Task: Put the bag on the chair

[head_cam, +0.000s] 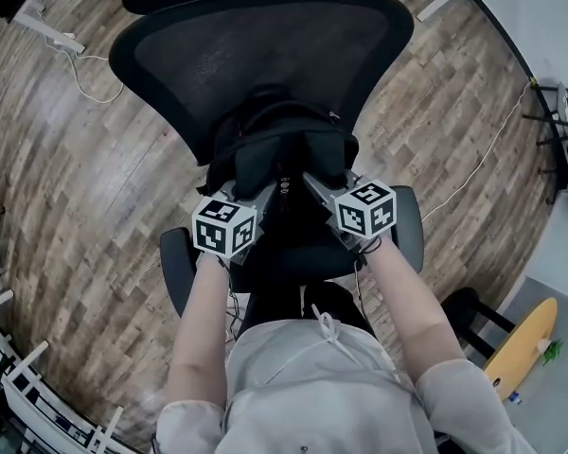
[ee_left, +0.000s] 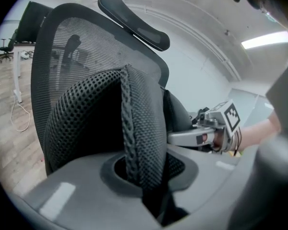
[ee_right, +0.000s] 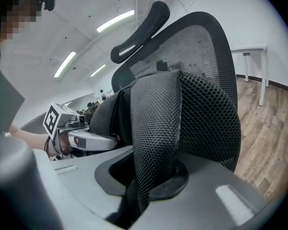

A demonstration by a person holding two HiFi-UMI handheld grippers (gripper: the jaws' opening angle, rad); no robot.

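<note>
Backpack point(head_cam: 282, 149), black and padded, is hanging just ahead of both grippers, between them and the mesh backrest point(head_cam: 265, 55) of the office chair. The left gripper point(head_cam: 263, 195) is pinching one mesh shoulder strap point(ee_left: 139, 143), its jaws nearly together with the padded strap squeezed between them. The right gripper point(head_cam: 312, 183) is doing the same on the other shoulder strap point(ee_right: 153, 143), jaws drawn in almost fully on the webbing. The two grippers are sitting side by side, near each other, both angled downward towards the bag.

Below and around them the chair seat point(head_cam: 293, 252) is showing dark, with an armrest point(head_cam: 175, 268) out to the left. The bag looks to be over the seat and close to the backrest, but whether its base is resting there cannot be told. Judging from this, the carrying is mostly done; settling the bag firmly and letting go of both straps is what is left.
</note>
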